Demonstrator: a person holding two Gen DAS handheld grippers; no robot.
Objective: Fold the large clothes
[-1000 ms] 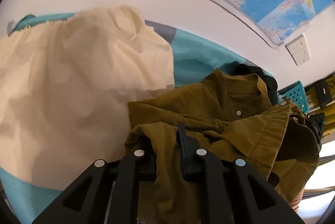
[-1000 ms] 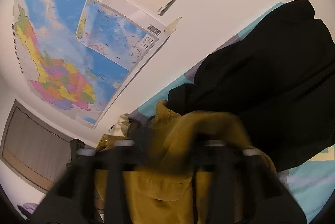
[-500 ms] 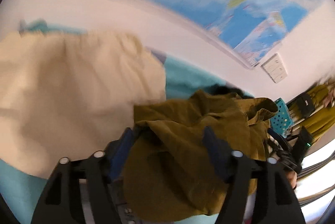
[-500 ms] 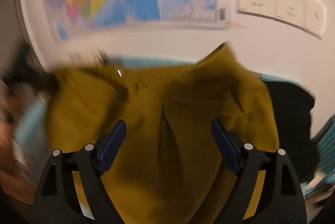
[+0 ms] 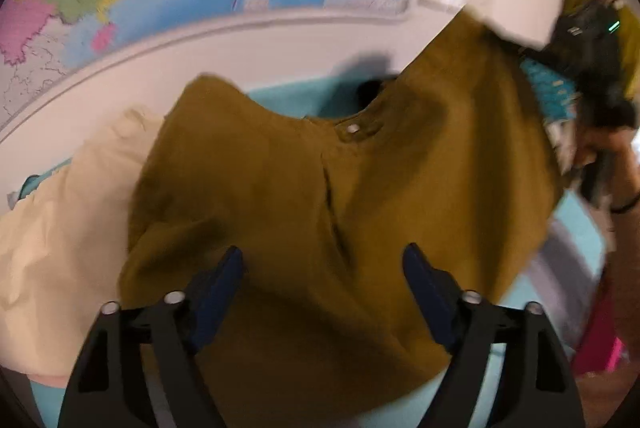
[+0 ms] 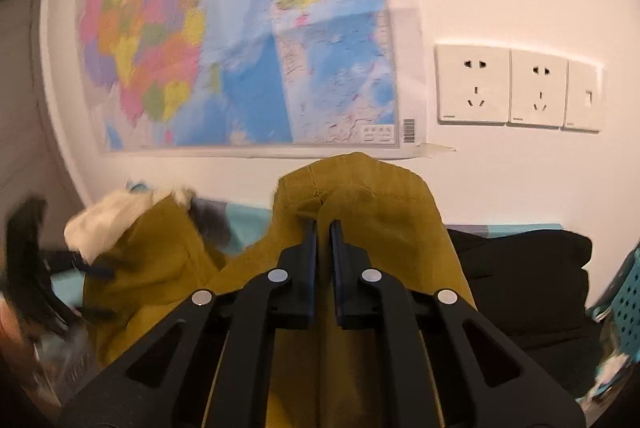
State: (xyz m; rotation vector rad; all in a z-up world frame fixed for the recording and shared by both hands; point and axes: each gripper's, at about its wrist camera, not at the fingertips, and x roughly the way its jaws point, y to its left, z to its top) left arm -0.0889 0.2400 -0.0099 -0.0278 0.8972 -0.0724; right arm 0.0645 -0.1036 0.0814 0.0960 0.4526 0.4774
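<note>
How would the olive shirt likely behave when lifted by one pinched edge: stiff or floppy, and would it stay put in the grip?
Probably floppy: the olive shirt drapes over the right gripper, whose jaws have just closed on a fold. Likely light, since it hangs in soft sags between the left gripper fingers. It seems matte, so slipping looks unlikely.

right gripper (image 6: 323, 228): just clamped onto olive shirt (image 6: 372, 196) fold | behind: wall map (image 6: 240, 48), sockets (image 6: 516, 88)
</note>
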